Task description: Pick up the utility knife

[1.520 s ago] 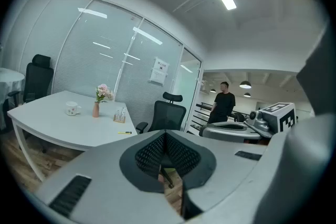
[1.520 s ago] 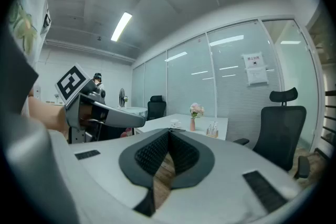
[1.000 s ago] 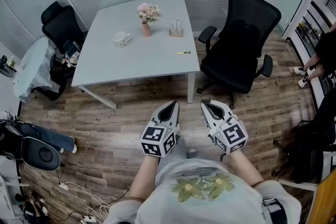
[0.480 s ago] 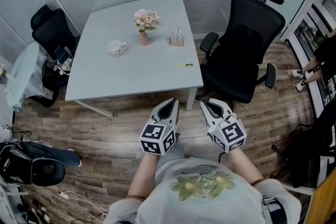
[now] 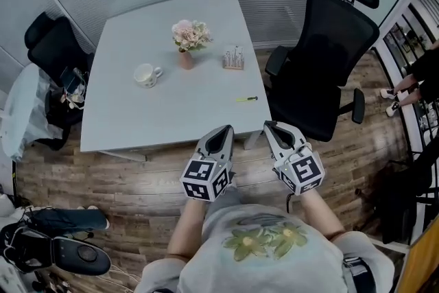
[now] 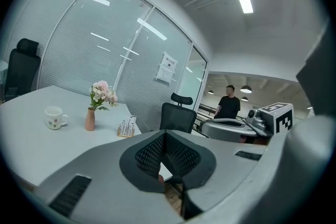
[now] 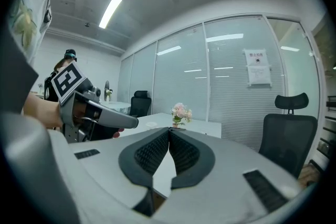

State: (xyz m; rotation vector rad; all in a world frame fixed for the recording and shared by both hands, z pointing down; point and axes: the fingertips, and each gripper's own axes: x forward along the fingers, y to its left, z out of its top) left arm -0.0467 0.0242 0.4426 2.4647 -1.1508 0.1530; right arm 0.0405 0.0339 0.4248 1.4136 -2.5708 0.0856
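Nearest us, the left gripper (image 5: 222,130) and right gripper (image 5: 271,126) are held side by side, level, in front of our chest. The left's fingers (image 6: 149,155) are clenched tip to tip on nothing, and so are the right's fingers (image 7: 186,153). Just past their tips runs the near edge of the counter (image 5: 137,116). The knife (image 5: 247,99) lies flat on it toward the right edge, ahead of the right gripper and apart from everything else. Farther back stand a mug (image 5: 145,75), a vase (image 5: 186,57) and a small rack (image 5: 234,58).

We judge the knife light, stiff and slim, with a smooth case that may skid on the slick top. We would pinch it across the middle of the handle, by its long sides. It is too small here to tell which end holds the blade.

A second ago a wide strip of floor separated the grippers from the counter; now that strip is nearly gone. The fingers were clenched then too, and the knife has not shifted.
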